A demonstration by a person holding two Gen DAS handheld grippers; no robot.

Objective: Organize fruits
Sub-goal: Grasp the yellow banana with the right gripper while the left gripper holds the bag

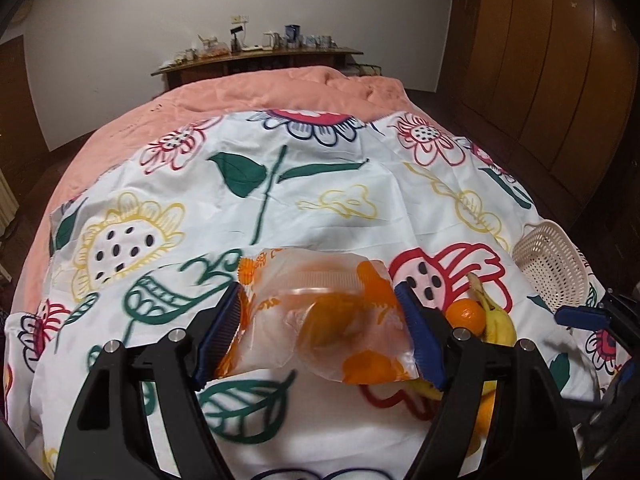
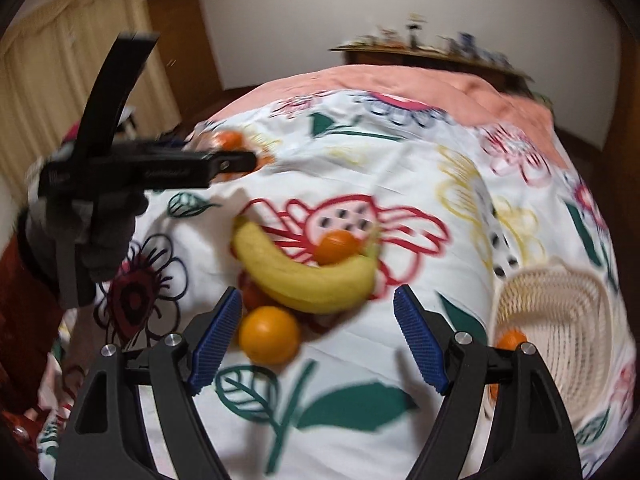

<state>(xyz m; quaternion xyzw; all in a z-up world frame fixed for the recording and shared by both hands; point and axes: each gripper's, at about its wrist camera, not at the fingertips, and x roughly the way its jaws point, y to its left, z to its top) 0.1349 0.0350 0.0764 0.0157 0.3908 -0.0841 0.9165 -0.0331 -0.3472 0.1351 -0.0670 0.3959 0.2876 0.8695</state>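
Note:
My left gripper [image 1: 322,334] is shut on a clear plastic bag with orange print [image 1: 320,316], which holds an orange, and keeps it above the floral cloth [image 1: 280,184]. Beside it lie a small orange [image 1: 465,316] and a banana [image 1: 498,320]. In the right wrist view my right gripper [image 2: 318,338] is open and empty above a banana [image 2: 304,272], a small orange [image 2: 336,246] and a larger orange [image 2: 269,334]. The left gripper body [image 2: 132,168] shows at the left of that view.
A cream lattice basket [image 1: 554,264] lies tipped at the cloth's right edge; it shows in the right wrist view [image 2: 560,320] with an orange [image 2: 512,338] at its rim. A pink quilt [image 1: 280,88] covers the bed beyond. A cluttered wooden shelf [image 1: 260,56] stands by the far wall.

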